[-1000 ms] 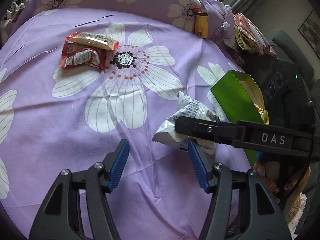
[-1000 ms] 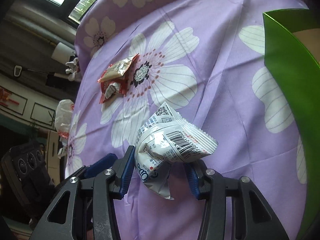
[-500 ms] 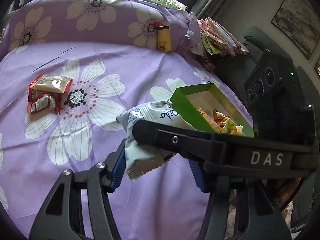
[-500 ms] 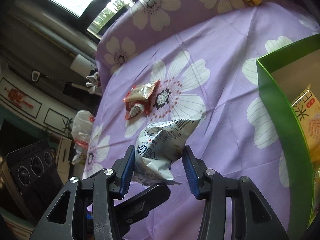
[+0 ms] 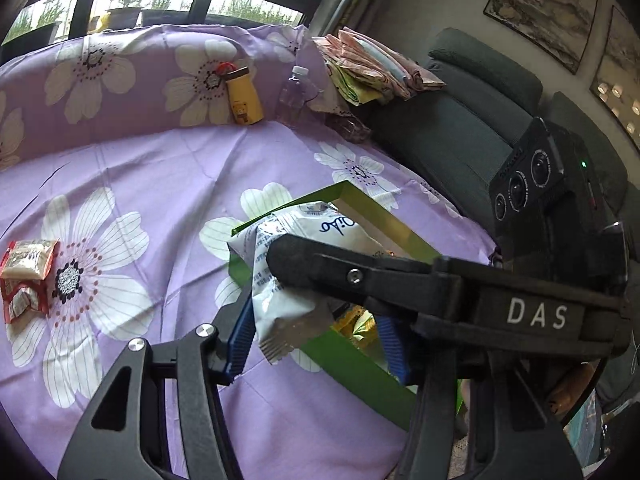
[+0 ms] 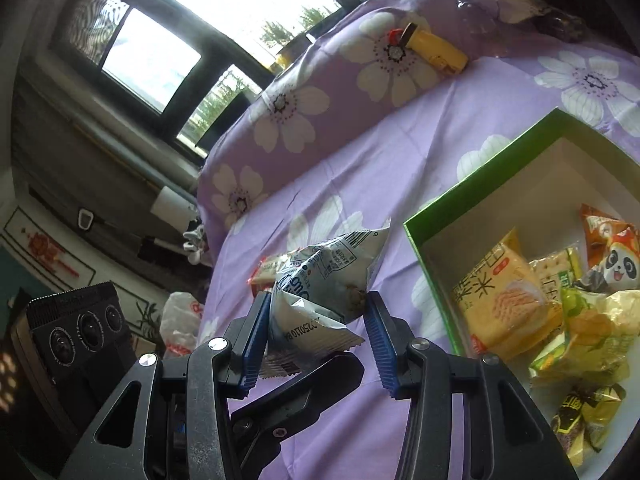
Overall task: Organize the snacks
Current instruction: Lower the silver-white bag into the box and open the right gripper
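A white snack bag [image 6: 324, 292] with blue print hangs above the purple flowered cloth, with my right gripper [image 6: 318, 336] shut on it. In the left wrist view the same bag [image 5: 288, 264] sits over the near left corner of the green box [image 5: 360, 372], and a right gripper finger [image 5: 348, 276] crosses in front of it. My left gripper [image 5: 316, 340] has the bag's lower end between its blue pads. The bag lies against the left pad; the right pad stands clear. The green box [image 6: 480, 184] holds several snack packets [image 6: 504, 300].
Two red and tan snack packets [image 5: 28, 276] lie on the cloth at the left. A yellow bottle [image 5: 242, 100] and a clear bottle [image 5: 294, 96] lean against the raised back. Folded fabrics [image 5: 372, 64] and a dark sofa [image 5: 460, 120] are at the right.
The right gripper has lifted the white bag off the cloth and carried it up and toward the green box. The left gripper rose alongside and its fingers now straddle the bag's lower end.
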{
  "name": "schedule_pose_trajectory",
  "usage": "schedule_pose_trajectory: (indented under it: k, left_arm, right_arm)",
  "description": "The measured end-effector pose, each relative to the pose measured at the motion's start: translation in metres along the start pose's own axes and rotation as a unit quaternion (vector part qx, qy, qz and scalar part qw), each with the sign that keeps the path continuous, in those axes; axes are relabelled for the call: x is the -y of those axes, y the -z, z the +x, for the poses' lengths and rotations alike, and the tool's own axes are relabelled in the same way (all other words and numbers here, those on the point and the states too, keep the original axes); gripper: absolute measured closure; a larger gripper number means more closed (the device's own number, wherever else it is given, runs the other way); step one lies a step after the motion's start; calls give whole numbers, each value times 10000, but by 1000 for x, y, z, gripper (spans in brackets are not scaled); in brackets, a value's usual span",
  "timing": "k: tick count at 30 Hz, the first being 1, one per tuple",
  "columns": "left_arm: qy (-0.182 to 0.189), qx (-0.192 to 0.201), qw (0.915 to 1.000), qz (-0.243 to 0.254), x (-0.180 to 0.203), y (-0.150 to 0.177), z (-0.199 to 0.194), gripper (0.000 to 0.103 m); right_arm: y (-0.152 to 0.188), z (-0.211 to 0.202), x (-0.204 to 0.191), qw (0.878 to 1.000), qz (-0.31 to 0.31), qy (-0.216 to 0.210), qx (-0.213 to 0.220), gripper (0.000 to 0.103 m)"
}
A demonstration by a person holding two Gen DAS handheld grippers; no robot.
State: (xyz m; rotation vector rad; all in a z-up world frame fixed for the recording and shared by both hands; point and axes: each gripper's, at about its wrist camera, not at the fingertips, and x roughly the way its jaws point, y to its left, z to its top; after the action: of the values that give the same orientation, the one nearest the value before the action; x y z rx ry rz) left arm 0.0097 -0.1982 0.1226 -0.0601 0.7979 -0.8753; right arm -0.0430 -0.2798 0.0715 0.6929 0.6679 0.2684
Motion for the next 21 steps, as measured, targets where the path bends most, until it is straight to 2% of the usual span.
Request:
schedule_pose_trajectory:
  k: [8,15,21]
  left_arm:
    - [321,-165,9990,263,33,-15,38,50]
    - [472,-406,9977,251,46,-15,66,51]
    - [567,-638,9963,80,47,-10,83,51]
  right_arm:
    - [-12,-35,42,9973,484,212,505,54]
    - [-16,-45,70,9929,865,521,626,54]
    - [-16,-44,91,9897,1156,689,495,54]
